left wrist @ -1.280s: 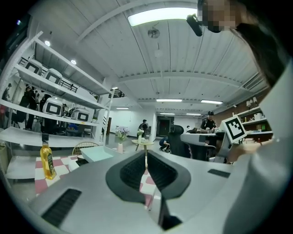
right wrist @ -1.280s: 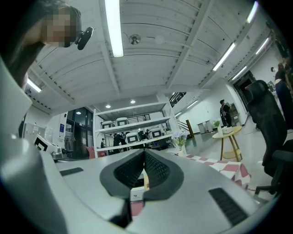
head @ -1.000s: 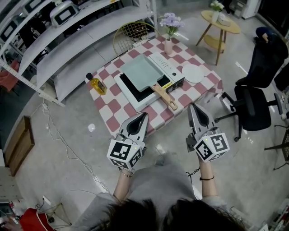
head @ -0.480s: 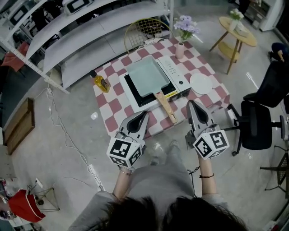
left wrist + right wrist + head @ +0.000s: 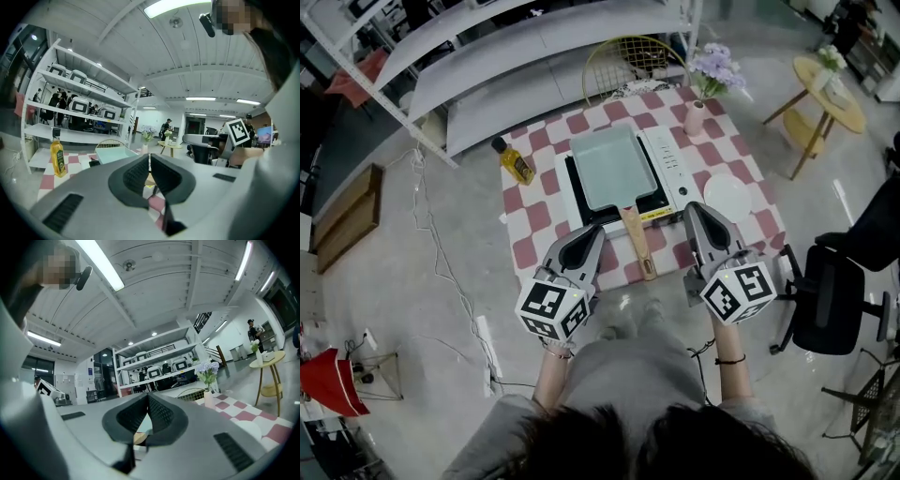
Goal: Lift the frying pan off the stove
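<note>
A rectangular pale green frying pan (image 5: 614,167) with a wooden handle (image 5: 637,244) sits on the white portable stove (image 5: 672,173) on a red-and-white checked table (image 5: 539,211). The handle points toward me. My left gripper (image 5: 597,230) hovers shut and empty over the table's near edge, left of the handle. My right gripper (image 5: 693,208) is shut and empty by the stove's near right corner. The left gripper view shows shut jaws (image 5: 149,157) and the pan (image 5: 111,153) beyond. In the right gripper view the jaws (image 5: 148,397) are shut, with the handle (image 5: 138,438) below them.
A yellow oil bottle (image 5: 516,164) stands at the table's left. A vase of purple flowers (image 5: 706,94) is at the far right corner, a white plate (image 5: 727,197) beside the stove. A wire chair (image 5: 628,58), shelving (image 5: 487,56), a round side table (image 5: 830,89) and an office chair (image 5: 839,300) surround the table.
The table and pan have drawn nearer and more centred under both grippers. Both grippers stay shut and level, now reaching the table's near edge.
</note>
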Action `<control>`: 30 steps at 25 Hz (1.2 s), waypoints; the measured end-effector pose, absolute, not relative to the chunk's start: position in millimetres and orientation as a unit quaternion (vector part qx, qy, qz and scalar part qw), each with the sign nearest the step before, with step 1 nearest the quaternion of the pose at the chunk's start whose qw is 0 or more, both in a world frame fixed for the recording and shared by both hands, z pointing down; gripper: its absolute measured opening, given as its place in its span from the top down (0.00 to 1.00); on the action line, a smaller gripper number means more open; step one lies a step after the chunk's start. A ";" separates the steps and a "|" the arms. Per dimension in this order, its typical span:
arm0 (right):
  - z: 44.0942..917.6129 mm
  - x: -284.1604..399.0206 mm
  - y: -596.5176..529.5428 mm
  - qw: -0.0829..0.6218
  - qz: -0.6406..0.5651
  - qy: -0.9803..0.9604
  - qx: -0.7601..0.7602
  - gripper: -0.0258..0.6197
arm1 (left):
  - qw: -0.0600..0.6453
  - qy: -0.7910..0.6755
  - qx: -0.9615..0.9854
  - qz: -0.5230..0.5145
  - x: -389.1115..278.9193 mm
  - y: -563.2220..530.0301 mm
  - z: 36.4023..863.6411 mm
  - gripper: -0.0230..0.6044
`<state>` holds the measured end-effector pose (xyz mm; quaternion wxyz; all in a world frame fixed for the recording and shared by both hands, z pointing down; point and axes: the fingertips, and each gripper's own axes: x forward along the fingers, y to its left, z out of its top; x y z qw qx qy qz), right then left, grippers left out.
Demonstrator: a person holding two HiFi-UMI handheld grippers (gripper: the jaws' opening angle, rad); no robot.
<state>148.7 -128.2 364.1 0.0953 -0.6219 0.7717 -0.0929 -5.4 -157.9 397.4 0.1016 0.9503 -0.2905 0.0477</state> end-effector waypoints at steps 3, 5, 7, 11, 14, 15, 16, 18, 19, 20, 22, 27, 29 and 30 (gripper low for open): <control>368.5 148.7 -140.4 0.094 -0.103 0.788 -0.599 0.92 | 0.110 -0.310 0.943 0.053 -2.8 -158.6 402.2 0.91; 369.2 147.0 -147.3 0.093 -0.106 0.800 -0.584 0.92 | 0.116 -0.321 0.938 0.055 -0.9 -159.0 404.9 0.91; 369.9 145.4 -152.4 0.091 -0.108 0.811 -0.568 0.92 | 0.124 -0.332 0.933 0.057 0.8 -159.0 407.4 0.91; 375.1 145.2 -160.9 0.083 -0.118 0.829 -0.540 0.92 | 0.139 -0.347 0.926 0.051 5.6 -157.3 411.5 0.91; 378.1 143.8 -165.0 0.085 -0.132 0.842 -0.516 0.92 | 0.149 -0.356 0.921 0.047 9.4 -152.3 413.9 0.91; 378.8 142.5 -166.3 0.087 -0.137 0.846 -0.508 0.92 | 0.152 -0.359 0.920 0.046 10.2 -150.1 415.4 0.91; 379.9 140.6 -167.8 0.087 -0.142 0.850 -0.500 0.92 | 0.158 -0.361 0.918 0.044 10.8 -147.9 417.1 0.91; 384.1 135.9 -170.7 0.086 -0.151 0.856 -0.487 0.92 | 0.175 -0.360 0.915 0.041 10.5 -143.5 421.6 0.91; 386.9 133.2 -171.9 0.086 -0.157 0.857 -0.483 0.92 | 0.186 -0.360 0.913 0.041 9.6 -141.9 424.3 0.91; 389.7 130.7 -173.0 0.085 -0.164 0.858 -0.479 0.92 | 0.198 -0.360 0.911 0.042 8.5 -141.0 427.2 0.91; 395.0 126.7 -175.5 0.083 -0.179 0.859 -0.472 0.92 | 0.218 -0.361 0.906 0.049 7.7 -140.8 433.4 0.91; 405.4 115.5 -182.5 0.071 -0.217 0.862 -0.452 0.92 | 0.263 -0.346 0.898 0.071 10.7 -140.1 446.3 0.91; 408.3 111.8 -185.1 0.065 -0.225 0.864 -0.446 0.92 | 0.278 -0.336 0.897 0.076 13.8 -140.1 449.7 0.91; 410.6 109.9 -186.4 0.061 -0.230 0.864 -0.443 0.92 | 0.283 -0.330 0.897 0.080 15.2 -140.1 451.5 0.91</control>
